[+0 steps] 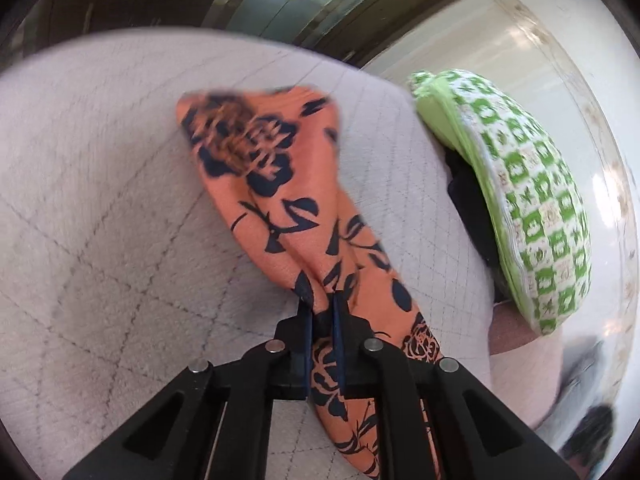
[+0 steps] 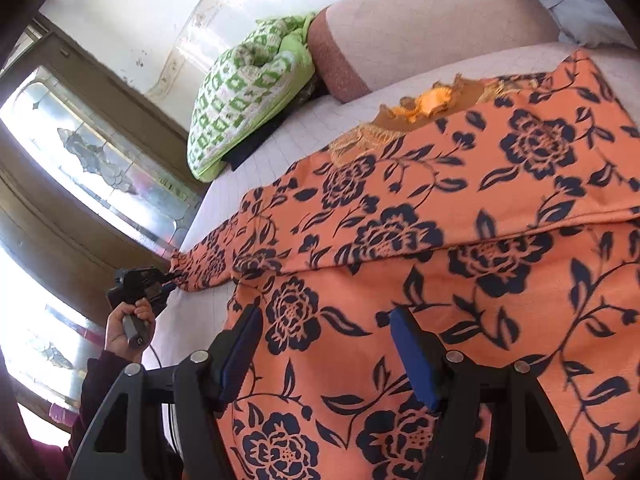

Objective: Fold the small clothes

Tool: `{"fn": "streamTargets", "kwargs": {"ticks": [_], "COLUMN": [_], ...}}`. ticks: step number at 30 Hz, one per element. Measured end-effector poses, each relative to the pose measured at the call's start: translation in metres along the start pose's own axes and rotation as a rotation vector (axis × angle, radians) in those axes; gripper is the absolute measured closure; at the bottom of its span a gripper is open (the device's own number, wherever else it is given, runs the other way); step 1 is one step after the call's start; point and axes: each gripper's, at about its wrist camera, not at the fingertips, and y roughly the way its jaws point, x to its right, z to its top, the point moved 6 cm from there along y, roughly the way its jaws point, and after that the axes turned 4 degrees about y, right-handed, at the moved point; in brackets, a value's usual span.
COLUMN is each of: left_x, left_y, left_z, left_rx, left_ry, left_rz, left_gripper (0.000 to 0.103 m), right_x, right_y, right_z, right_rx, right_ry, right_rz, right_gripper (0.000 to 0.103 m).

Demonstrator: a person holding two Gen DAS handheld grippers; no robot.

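An orange garment with a dark blue flower print [image 2: 460, 208] lies spread on a pale quilted bed [image 2: 288, 140]. Its neckline with orange lace [image 2: 424, 110] lies at the far side. My left gripper [image 1: 322, 300] is shut on a bunched corner of the garment [image 1: 272, 184] and holds it lifted above the bed. In the right wrist view the left gripper [image 2: 170, 278] shows at the garment's left end, pulling it taut. My right gripper [image 2: 324, 316] is open and empty, just above the near part of the garment.
A green and white checked cushion [image 1: 532, 208] lies on something dark at the bed's edge, also seen in the right wrist view [image 2: 244, 104]. A pinkish pillow [image 2: 420, 36] lies behind it. Windows with wooden frames [image 2: 92, 168] stand past the bed.
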Motion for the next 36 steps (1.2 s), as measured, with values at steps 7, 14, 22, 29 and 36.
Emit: {"fn": "streamTargets", "kwargs": {"ticks": [7, 14, 22, 29, 36], "left_x": [0.109, 0.244, 0.292, 0.286, 0.291], "left_y": [-0.051, -0.075, 0.014, 0.004, -0.044], "left_z": [-0.032, -0.156, -0.387, -0.381, -0.323], "left_rx": [0.104, 0.059, -0.497, -0.468, -0.483], "left_ry": [0.341, 0.664, 1.067, 1.203, 1.180], "left_rz": [-0.095, -0.266, -0.221, -0.125, -0.248], "left_gripper": [0.095, 0.095, 0.058, 0.047, 0.046], "right_x": [0.034, 0.067, 0.099, 0.111, 0.097], "right_y": [-0.034, -0.072, -0.112, -0.111, -0.085], "right_z": [0.024, 0.042, 0.061, 0.070, 0.062], "right_rx": [0.109, 0.196, 0.296, 0.275, 0.227], "right_ry": [0.133, 0.221, 0.231, 0.237, 0.215], "right_rz": [-0.041, -0.079, -0.172, -0.225, -0.201], "right_gripper": [0.033, 0.033, 0.033, 0.033, 0.033]}}
